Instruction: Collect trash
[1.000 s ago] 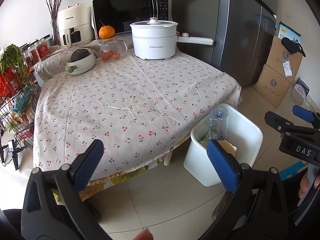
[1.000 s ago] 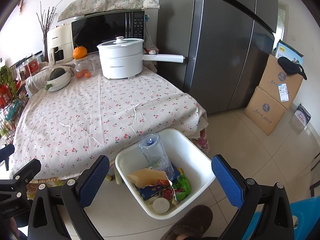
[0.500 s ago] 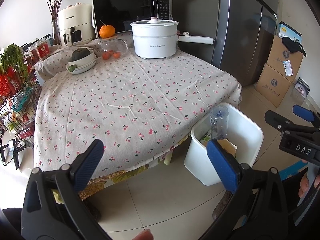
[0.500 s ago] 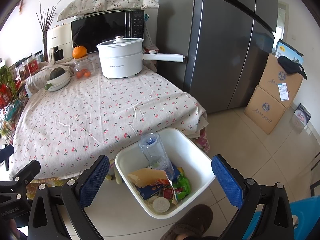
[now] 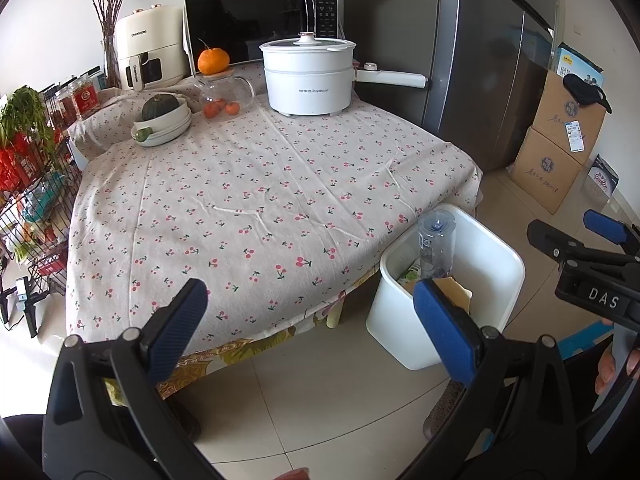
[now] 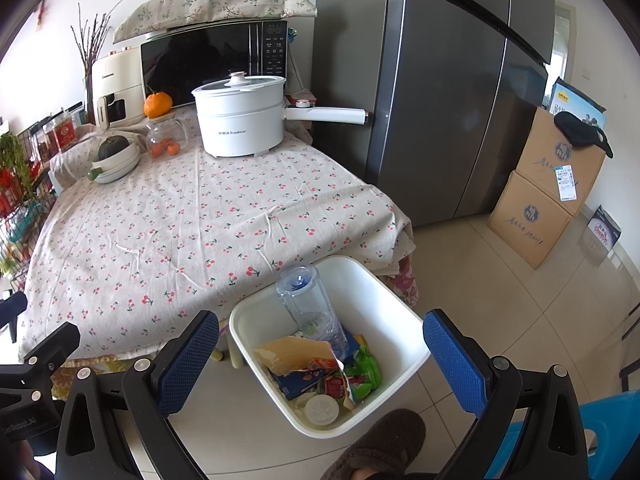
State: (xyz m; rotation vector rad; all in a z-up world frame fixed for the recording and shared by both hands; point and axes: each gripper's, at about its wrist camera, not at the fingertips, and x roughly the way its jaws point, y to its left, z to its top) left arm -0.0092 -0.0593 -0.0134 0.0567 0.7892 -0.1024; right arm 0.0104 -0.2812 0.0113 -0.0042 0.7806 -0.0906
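A white bin (image 6: 404,332) stands on the floor at the table's near right corner; it also shows in the left wrist view (image 5: 496,272). It holds a clear plastic bottle (image 6: 308,308), torn cardboard (image 6: 296,354), coloured wrappers (image 6: 360,372) and a white lid (image 6: 321,409). My right gripper (image 6: 320,358) is open and empty, held above and in front of the bin. My left gripper (image 5: 310,326) is open and empty, held over the floor before the table's front edge. No loose trash shows on the cherry-print tablecloth (image 5: 256,200).
At the table's back stand a white electric pot (image 5: 308,80), a glass jar of small oranges (image 5: 222,100), a bowl with a squash (image 5: 162,118), a microwave (image 5: 260,24) and an air fryer (image 5: 148,52). A fridge (image 6: 448,92) and cardboard boxes (image 6: 548,188) stand right. A wire rack (image 5: 28,200) stands left.
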